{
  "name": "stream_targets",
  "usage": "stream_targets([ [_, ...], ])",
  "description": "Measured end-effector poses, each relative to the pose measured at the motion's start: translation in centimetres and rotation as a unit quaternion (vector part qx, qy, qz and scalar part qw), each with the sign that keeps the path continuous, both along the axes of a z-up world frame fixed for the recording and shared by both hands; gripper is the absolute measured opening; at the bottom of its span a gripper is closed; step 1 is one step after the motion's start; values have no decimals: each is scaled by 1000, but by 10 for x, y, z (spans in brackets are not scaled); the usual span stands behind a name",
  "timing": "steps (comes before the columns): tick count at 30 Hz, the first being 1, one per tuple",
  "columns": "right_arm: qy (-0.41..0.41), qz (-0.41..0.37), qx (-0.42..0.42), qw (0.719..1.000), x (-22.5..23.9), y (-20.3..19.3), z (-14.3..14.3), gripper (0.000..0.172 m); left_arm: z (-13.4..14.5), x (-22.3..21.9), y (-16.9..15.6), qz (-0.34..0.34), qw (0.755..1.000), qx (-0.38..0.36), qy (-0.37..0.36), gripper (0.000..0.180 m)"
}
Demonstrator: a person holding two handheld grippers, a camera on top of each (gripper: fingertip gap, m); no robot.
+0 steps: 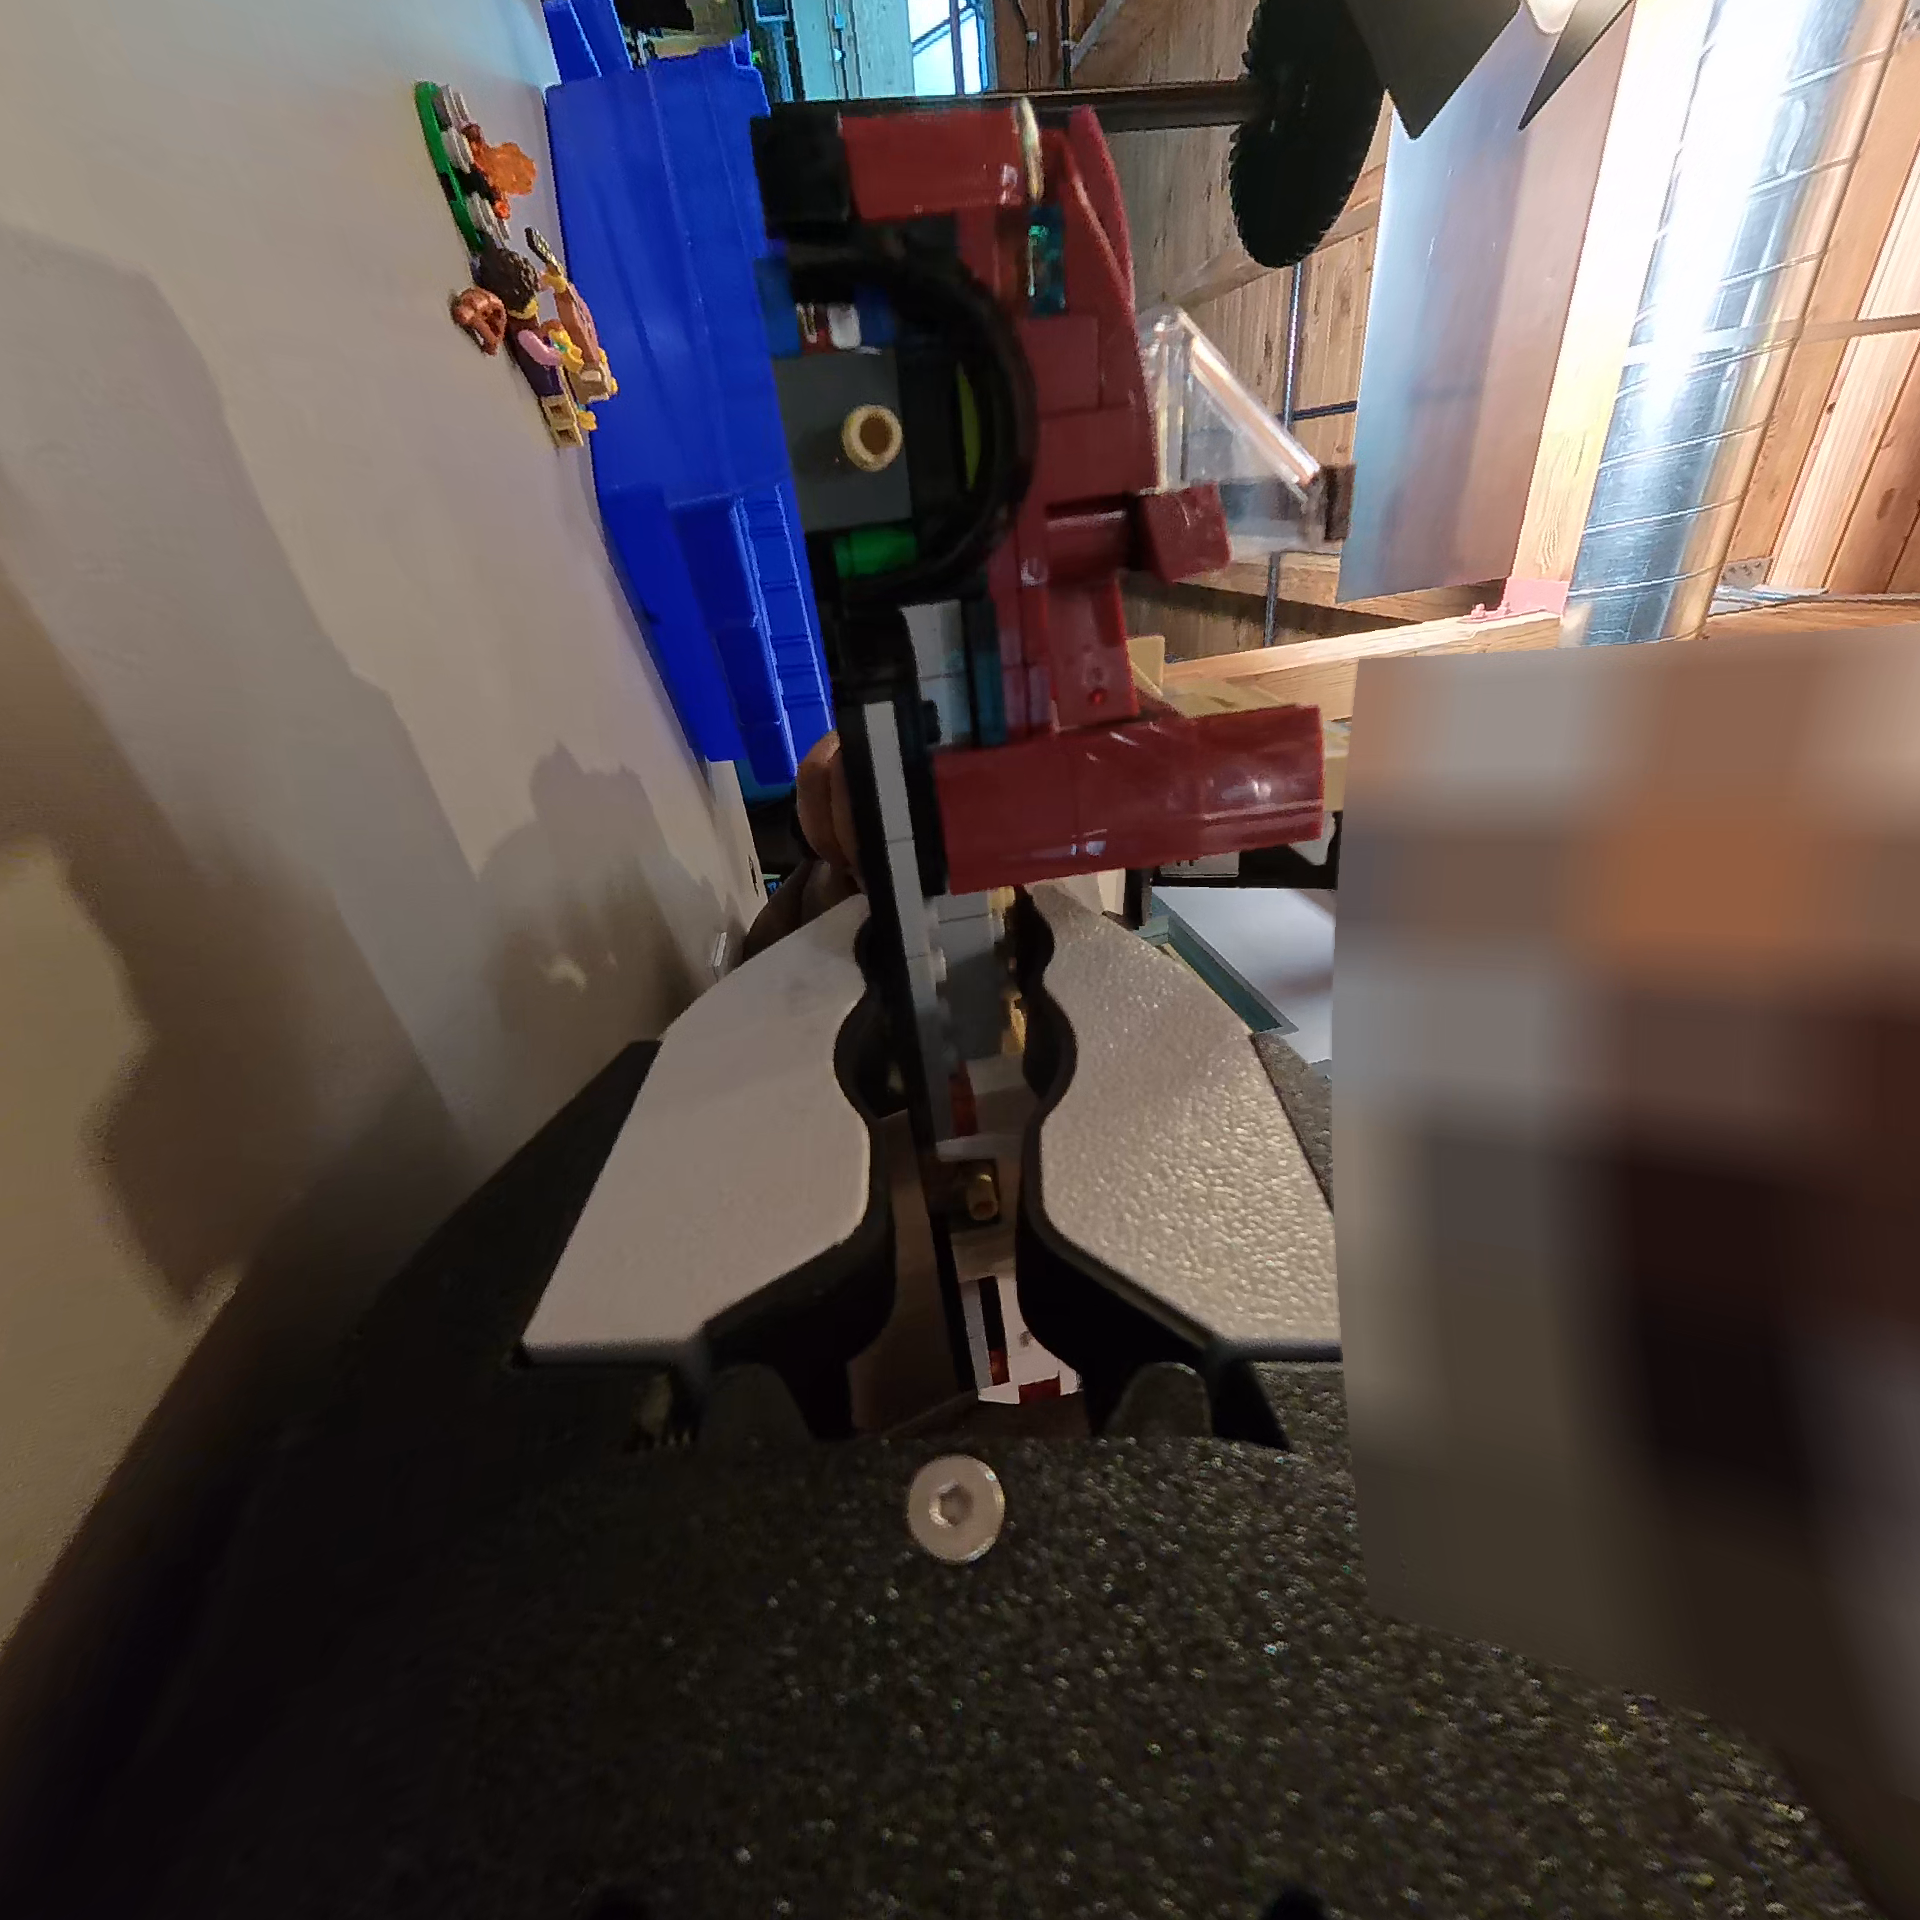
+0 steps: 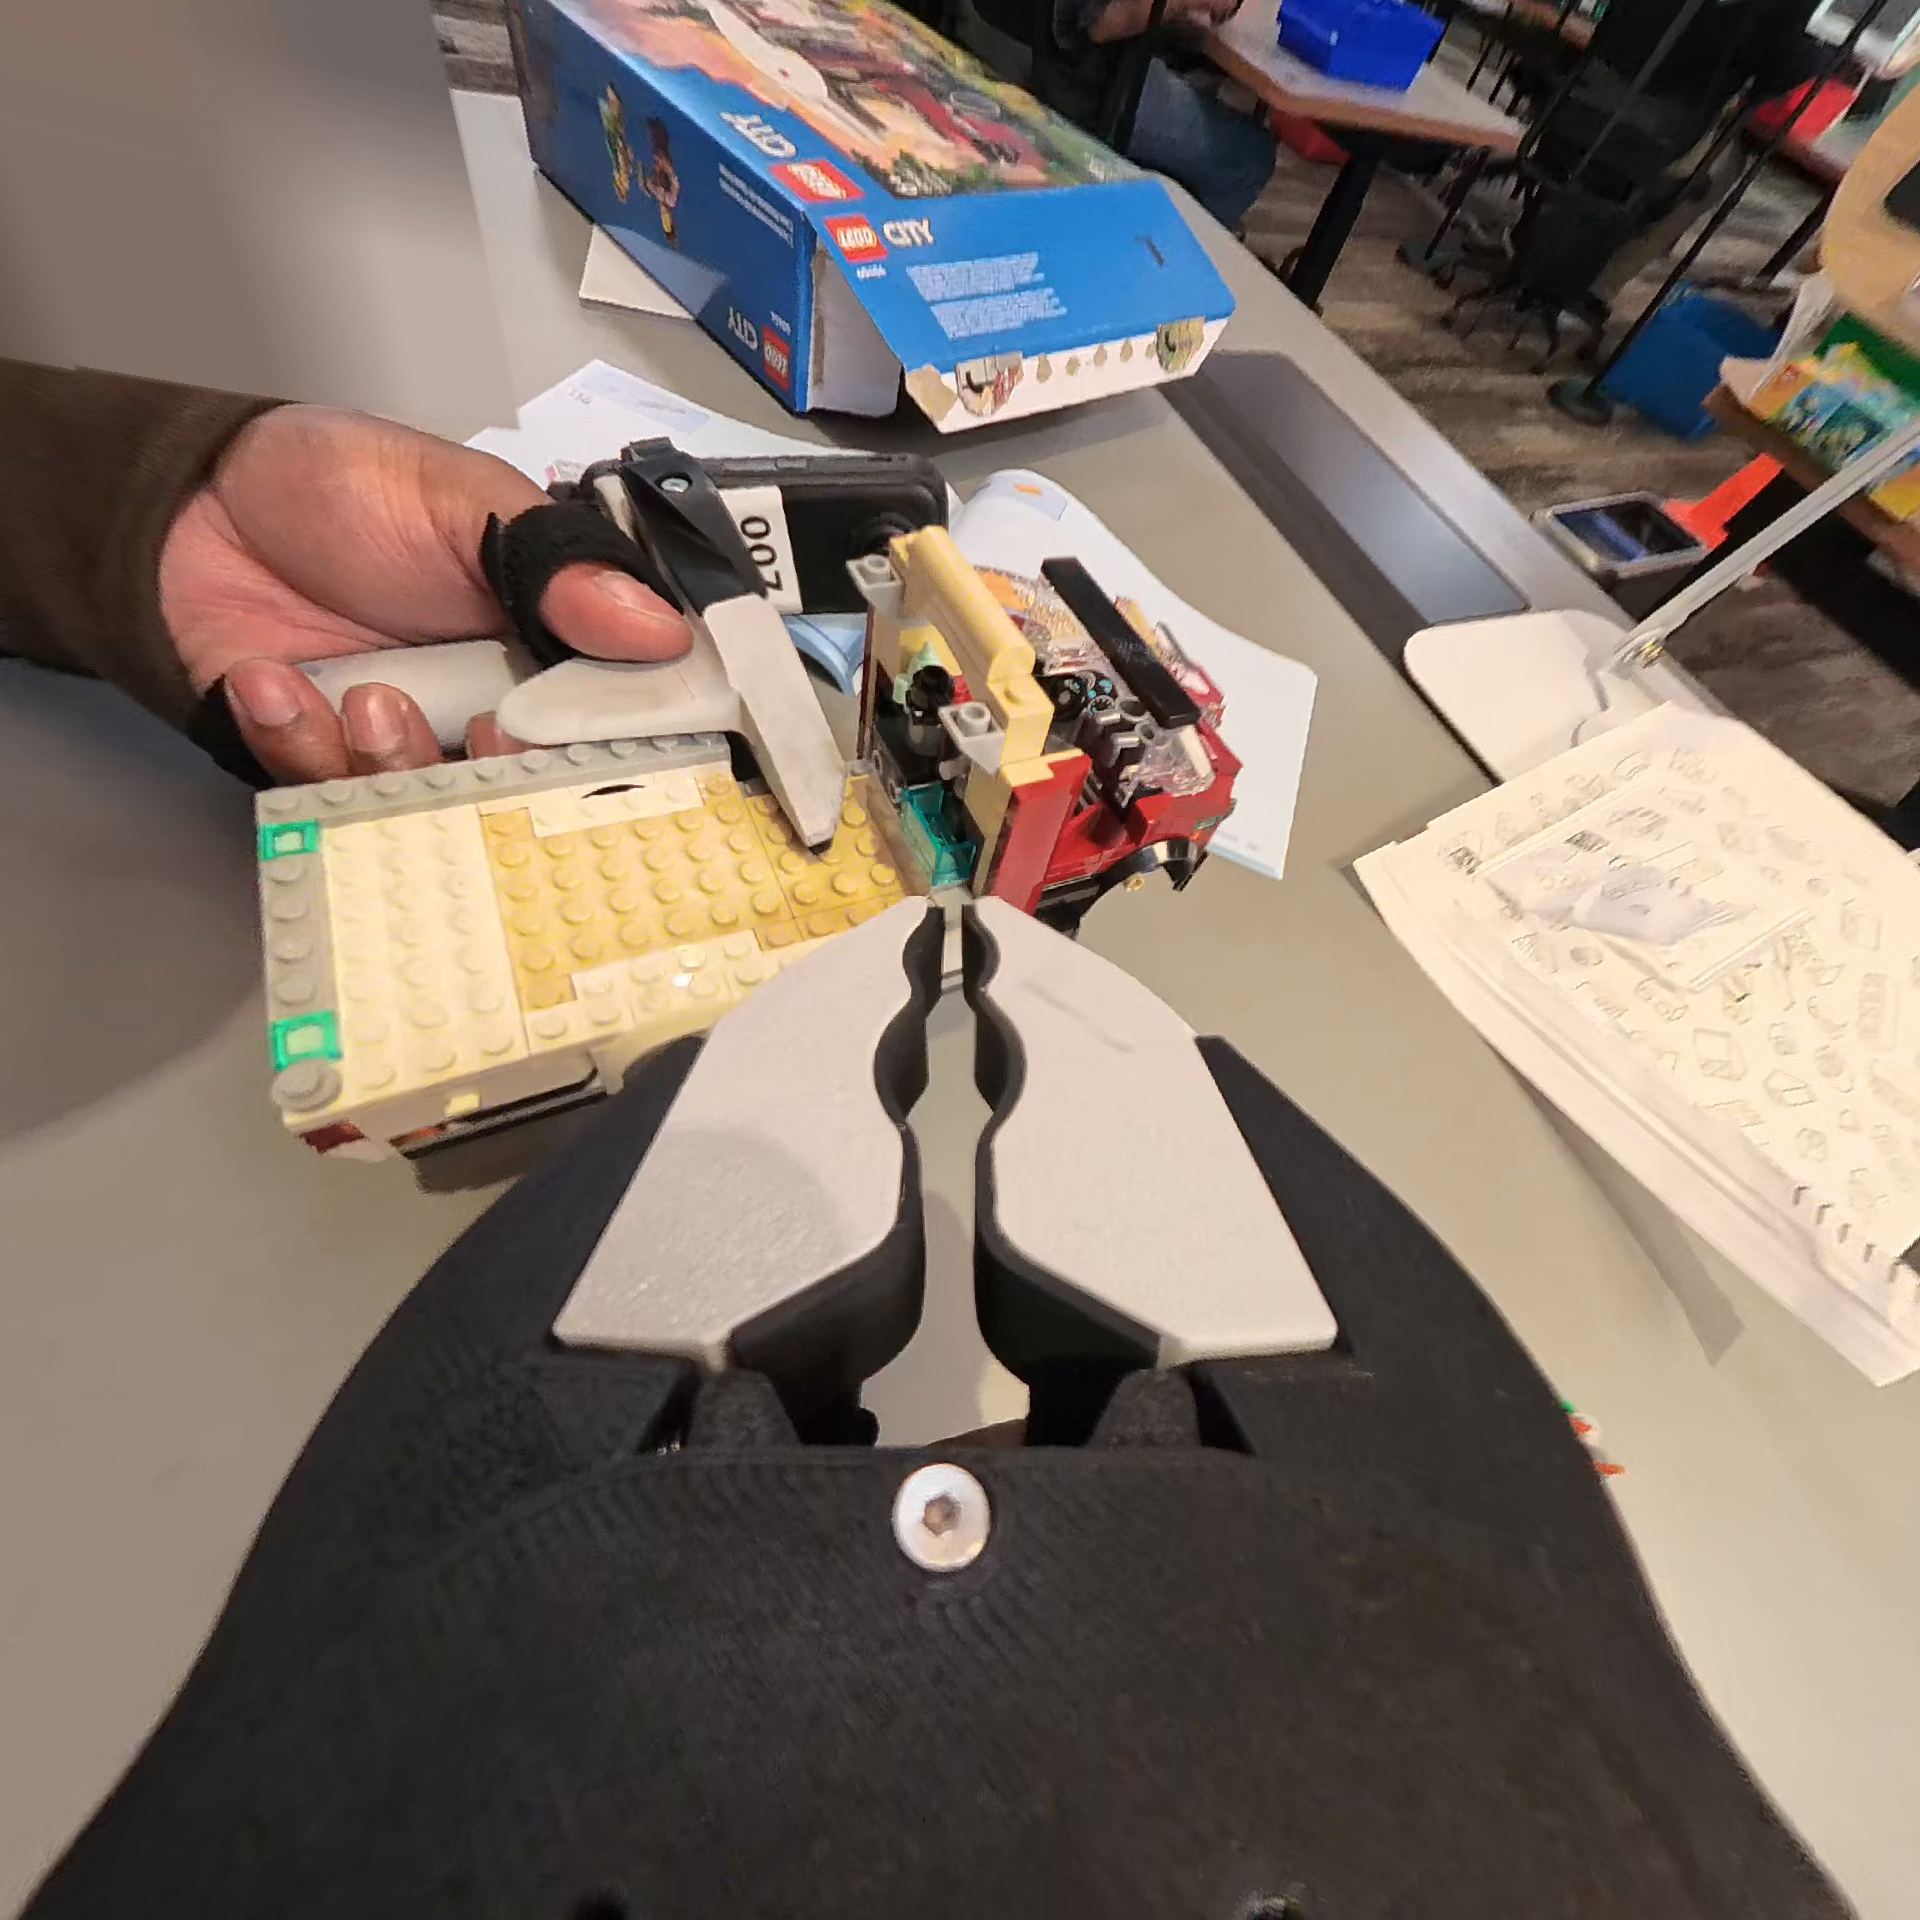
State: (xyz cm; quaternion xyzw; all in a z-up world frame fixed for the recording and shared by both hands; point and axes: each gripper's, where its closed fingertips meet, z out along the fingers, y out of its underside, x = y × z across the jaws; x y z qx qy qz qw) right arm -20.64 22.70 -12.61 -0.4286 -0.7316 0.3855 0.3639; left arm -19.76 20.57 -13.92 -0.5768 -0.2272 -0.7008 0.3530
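Note:
A toy brick truck with a dark red cab (image 1: pixel 1039 436) and a tan and white studded bed (image 2: pixel 582 914) is held up off the grey table (image 2: pixel 1299 1039). My left gripper (image 1: pixel 951 935) is shut on the truck's bed close to the cab, with both pads pressed on its black and grey edge. In the right wrist view the left gripper (image 2: pixel 821 842) shows one finger (image 2: pixel 774 717) lying on the studs, with a hand behind it. My right gripper (image 2: pixel 943 920) is shut on a thin light-grey plate (image 2: pixel 943 951), held edge-on at the bed's near edge by the cab (image 2: pixel 1122 800).
An open blue toy box (image 2: pixel 935 208) lies at the back of the table. A spiral-bound instruction booklet (image 2: pixel 1662 987) lies at the right, a white lamp base (image 2: pixel 1507 675) behind it. Blue bins (image 1: pixel 675 364), minifigures (image 1: pixel 551 332) and a green round plate (image 1: pixel 447 156) stand farther off.

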Motion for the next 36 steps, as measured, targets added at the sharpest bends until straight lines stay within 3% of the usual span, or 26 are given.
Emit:
stream_targets([
  [3, 33, 17, 29, 999, 3, 3, 5, 7, 1, -1, 0, 1, 1000, 2, -4, 22],
  [7, 104, 47, 181, 977, 5, 16, -2, 14, 3, -2, 0, 3, 1000, 7, -7, 22],
  [9, 90, 38, 204, 974, 4, 25, -12, 16, 3, -2, -1, 4, 1000, 10, -5, 22],
  [12, 26, 16, 53, 998, 3, 23, -16, 19, 4, -2, -1, 5, 1000, 17, 2, 22],
  [14, -1, 0, -73, 997, 3, 21, -9, 20, 6, -3, -1, 6, 1000, 23, 3, 22],
  [17, -68, -7, -269, 961, 3, 13, -7, 28, 7, -3, -1, 9, 999, 30, 6, 22],
  [20, -113, -8, -387, 915, 3, 2, -10, 34, 10, -3, -1, 10, 999, 41, 8, 22],
  [25, -126, -16, -470, 874, 1, -2, -10, 43, 13, -3, -2, 12, 998, 56, 14, 22],
  [36, -123, -13, -500, 857, 0, -3, -4, 48, 13, 0, -2, 5, 998, 58, 18, 22],
])
